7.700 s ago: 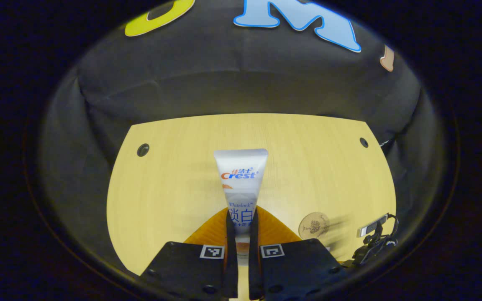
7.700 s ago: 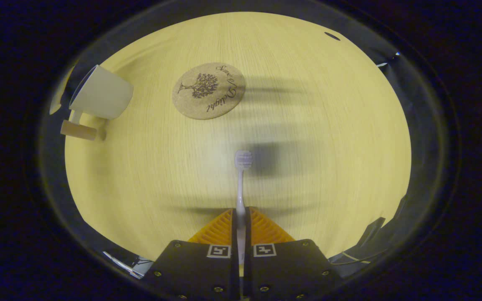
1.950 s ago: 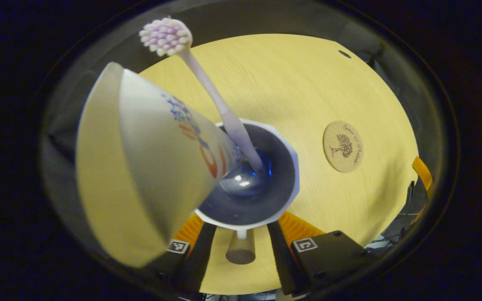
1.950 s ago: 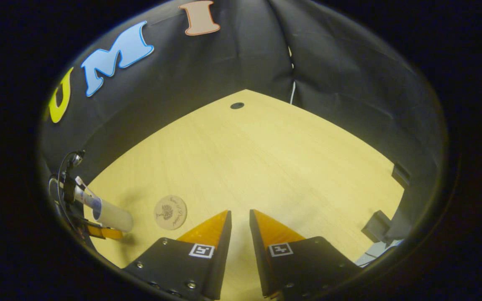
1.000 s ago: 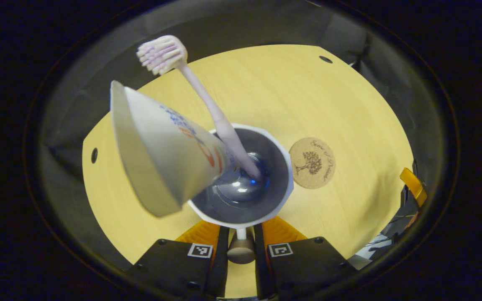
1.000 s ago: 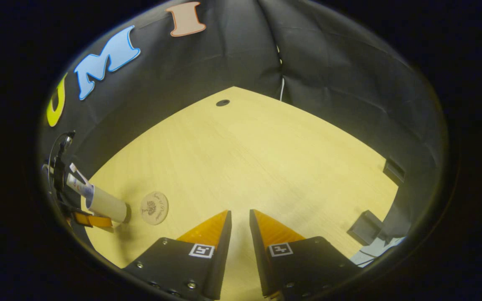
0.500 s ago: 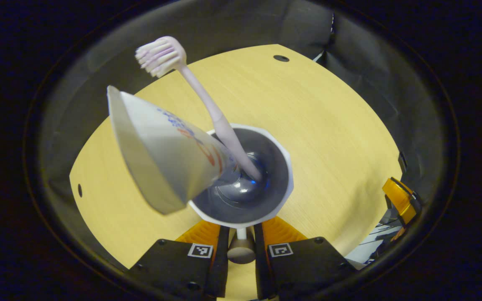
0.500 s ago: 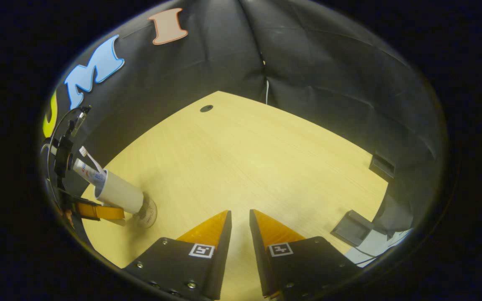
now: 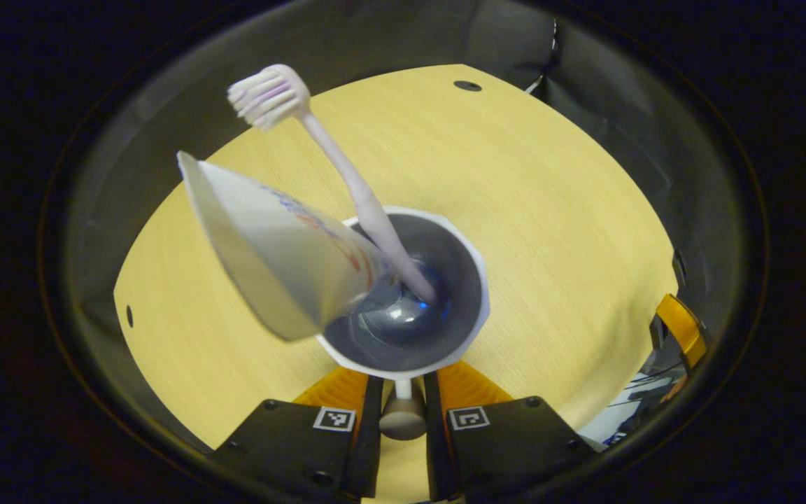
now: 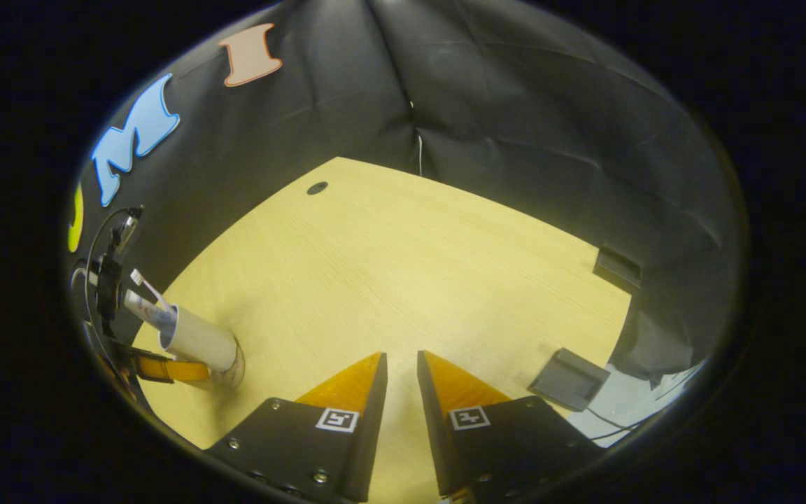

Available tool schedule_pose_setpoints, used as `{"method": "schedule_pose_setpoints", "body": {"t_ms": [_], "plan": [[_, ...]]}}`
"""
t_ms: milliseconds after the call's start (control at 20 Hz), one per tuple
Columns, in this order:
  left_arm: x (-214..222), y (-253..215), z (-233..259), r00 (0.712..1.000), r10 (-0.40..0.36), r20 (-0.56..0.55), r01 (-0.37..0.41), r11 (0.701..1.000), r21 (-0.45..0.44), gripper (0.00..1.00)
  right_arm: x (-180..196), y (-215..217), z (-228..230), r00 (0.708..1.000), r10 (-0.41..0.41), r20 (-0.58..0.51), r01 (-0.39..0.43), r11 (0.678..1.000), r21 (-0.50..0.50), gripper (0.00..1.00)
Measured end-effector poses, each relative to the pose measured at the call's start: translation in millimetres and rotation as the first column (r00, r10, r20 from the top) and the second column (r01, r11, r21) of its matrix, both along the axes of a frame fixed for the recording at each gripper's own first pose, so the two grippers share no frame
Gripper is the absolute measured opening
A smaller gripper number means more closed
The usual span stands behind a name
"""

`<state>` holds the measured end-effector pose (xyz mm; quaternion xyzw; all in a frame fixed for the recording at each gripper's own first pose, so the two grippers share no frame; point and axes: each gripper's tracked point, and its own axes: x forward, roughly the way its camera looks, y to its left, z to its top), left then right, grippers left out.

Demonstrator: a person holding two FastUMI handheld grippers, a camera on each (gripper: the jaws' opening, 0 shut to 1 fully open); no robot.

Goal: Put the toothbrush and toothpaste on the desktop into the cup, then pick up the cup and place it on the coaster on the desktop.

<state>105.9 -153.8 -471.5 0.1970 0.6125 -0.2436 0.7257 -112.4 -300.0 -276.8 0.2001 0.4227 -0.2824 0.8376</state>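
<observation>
- Pale yellow wood-grain desktop (image 10: 403, 280) spreads under both views, smooth and matte, with creased black cloth walls (image 10: 515, 126) closing round its far edges and meeting in a corner seam.
- Small round cable holes pierce the desktop near its back edge (image 10: 317, 187) – one also shows near the far edge in the left gripper view (image 9: 467, 85).
- White cup (image 9: 476, 308), many-sided at the rim and dark and glossy inside, sits just ahead of the left gripper (image 9: 401, 392).
- The left gripper's fingers are pinched on the cup's stubby round handle (image 9: 403, 418), one on each side.
- A toothbrush (image 9: 347, 175) with a slim pale stem leans in the cup, bristled head up and to the left.
- A toothpaste tube (image 9: 277, 245), smooth and flat-ended, leans beside it, cap end down in the cup.
- In the right gripper view the cup (image 10: 196, 341) stands on the coaster (image 10: 235, 367) near the desktop's left edge – only a sliver of the coaster shows under its base.
- The right gripper (image 10: 401, 371) hovers over bare desktop with its jaws slightly parted, gripping nothing; wide open wood lies ahead of it.
- A dark flat box (image 10: 569, 379) lies near the right edge.
</observation>
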Motion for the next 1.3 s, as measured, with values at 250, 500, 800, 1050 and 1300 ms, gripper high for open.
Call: {"method": "schedule_pose_setpoints", "body": {"t_ms": [250,500,800,1050,1300], "plan": [[6.8,-0.7,7.0,0.997,-0.055,0.055,0.055,0.998,0.006,0.37,11.7,13.3,-3.4,0.999,0.037,0.001,-0.037,0.999,0.003,0.33],[9.5,-0.1,27.9,0.995,-0.036,0.094,0.039,0.999,-0.030,0.40,33.2,35.9,4.2,0.993,0.116,0.011,-0.116,0.993,0.005,0.33],[-10.1,26.8,72.4,0.982,0.048,0.181,-0.029,0.994,-0.109,0.46,73.4,79.8,23.8,0.953,0.297,0.050,-0.297,0.955,-0.009,0.33],[-19.5,63.5,140.0,0.927,0.116,0.356,-0.075,0.989,-0.127,0.40,101.7,132.9,52.2,0.876,0.472,0.103,-0.472,0.881,-0.028,0.33],[-28.0,75.8,215.1,0.800,0.202,0.564,-0.147,0.979,-0.143,0.40,115.7,185.3,95.0,0.745,0.644,0.174,-0.636,0.765,-0.102,0.33]]}}
